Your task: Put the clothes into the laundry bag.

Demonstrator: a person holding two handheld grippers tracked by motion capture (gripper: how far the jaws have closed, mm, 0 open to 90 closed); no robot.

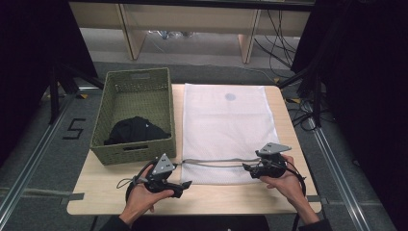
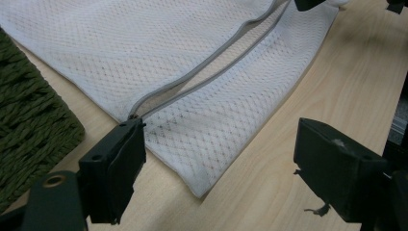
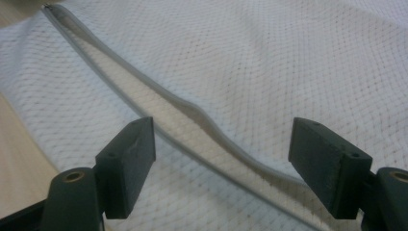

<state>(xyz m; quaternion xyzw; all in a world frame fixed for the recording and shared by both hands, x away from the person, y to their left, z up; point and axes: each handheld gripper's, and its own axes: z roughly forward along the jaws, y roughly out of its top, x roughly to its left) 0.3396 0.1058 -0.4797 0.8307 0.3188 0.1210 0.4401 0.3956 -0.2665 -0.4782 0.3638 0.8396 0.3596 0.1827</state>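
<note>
- A white mesh laundry bag [image 1: 223, 127] lies flat on the wooden counter [image 1: 269, 195], its grey zipper [image 1: 219, 162] running across the end nearest the person.
- In the right gripper view the zipper [image 3: 192, 120] stands unzipped, its two tapes parted into a narrow slit.
- The left tongs [image 1: 179, 188] sit at the bag's near left corner with jaws spread wide and holding nothing; in the left gripper view the corner of the bag [image 2: 192, 120] lies between the jaws, one jaw close by the zipper's end [image 2: 132, 115].
- The right tongs [image 1: 247, 168] hover over the right part of the zipper, also gaping and empty, straddling the slit.
- Just left of the bag stands a green woven basket [image 1: 103, 113] with a dark garment [image 1: 134, 131] in it.
- Judged step: the approach to the bag's mouth, before any grasp is made.
- The next move likely calls for each pair of tongs to pinch one edge of the slit, taking a single mesh layer, and pull the mouth wide for the garment.
- Catching both layers together would keep the mouth shut.
</note>
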